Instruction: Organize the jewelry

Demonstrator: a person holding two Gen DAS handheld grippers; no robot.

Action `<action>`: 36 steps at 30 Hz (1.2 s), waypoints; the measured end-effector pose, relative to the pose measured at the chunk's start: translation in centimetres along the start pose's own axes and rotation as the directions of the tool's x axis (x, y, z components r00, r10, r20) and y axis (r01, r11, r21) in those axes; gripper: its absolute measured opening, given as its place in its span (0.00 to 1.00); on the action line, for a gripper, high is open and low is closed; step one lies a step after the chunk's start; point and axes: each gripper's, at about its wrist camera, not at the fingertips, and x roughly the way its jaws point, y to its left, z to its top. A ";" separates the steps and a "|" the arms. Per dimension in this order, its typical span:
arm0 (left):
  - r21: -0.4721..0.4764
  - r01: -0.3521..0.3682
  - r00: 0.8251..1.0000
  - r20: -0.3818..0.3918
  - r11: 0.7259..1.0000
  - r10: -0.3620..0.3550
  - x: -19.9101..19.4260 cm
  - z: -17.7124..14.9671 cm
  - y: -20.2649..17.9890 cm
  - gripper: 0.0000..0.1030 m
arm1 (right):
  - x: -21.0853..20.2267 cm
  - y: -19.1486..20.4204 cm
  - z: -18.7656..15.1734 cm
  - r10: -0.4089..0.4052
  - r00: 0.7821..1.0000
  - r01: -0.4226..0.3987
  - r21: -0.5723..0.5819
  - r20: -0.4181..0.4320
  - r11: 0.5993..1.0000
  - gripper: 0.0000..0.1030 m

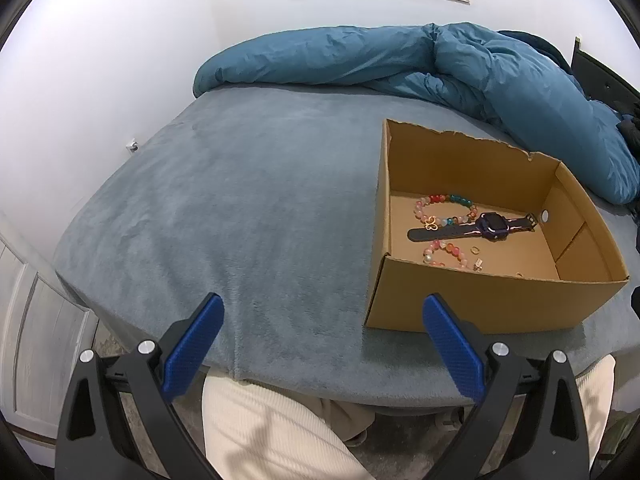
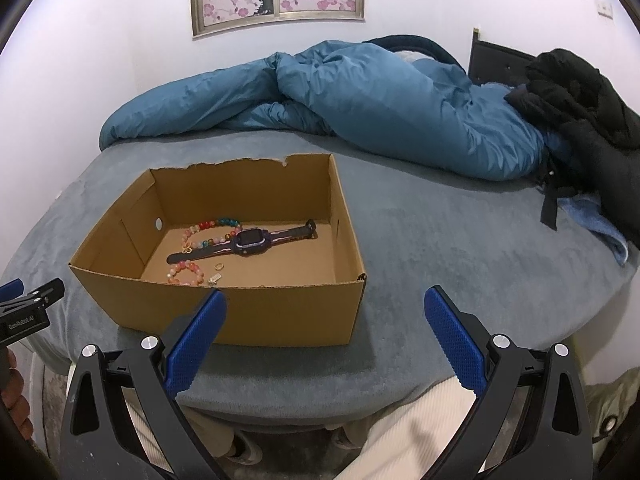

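Observation:
An open cardboard box (image 1: 492, 298) (image 2: 280, 312) sits on the bed. Inside lie a purple watch (image 1: 490, 226) (image 2: 250, 240) with a dark strap, a multicoloured bead bracelet (image 1: 444, 202) (image 2: 212, 227), a pink bead bracelet (image 1: 442, 250) (image 2: 186, 272), a small gold ring (image 1: 474, 249) (image 2: 219, 266) and a tiny charm (image 1: 477, 266) (image 2: 214, 279). My left gripper (image 1: 322, 312) hangs open over the bed's near edge, left of the box, holding nothing. Just in front of the box's near wall my right gripper (image 2: 324, 308) is open and holds nothing too.
The bed wears a grey-blue plush cover (image 1: 240, 200) (image 2: 460, 240). A teal duvet (image 1: 400, 60) (image 2: 380, 112) is bunched along the far side, with black clothing (image 2: 580, 112) at the right. A person's cream trousers (image 1: 272, 432) (image 2: 420, 432) are below the grippers.

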 end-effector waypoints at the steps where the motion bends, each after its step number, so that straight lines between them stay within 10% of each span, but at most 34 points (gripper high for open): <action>1: 0.000 0.002 1.000 -0.001 1.000 -0.002 0.0 0.0 0.0 0.95 | 0.0 0.0 0.0 0.000 1.000 0.000 -0.001 -0.001 1.000 0.92; 36: 0.027 0.019 0.999 -0.031 0.999 -0.018 -0.4 0.2 -0.9 0.95 | 0.3 -1.0 -0.4 -0.017 0.999 0.016 -0.011 -0.041 1.000 0.92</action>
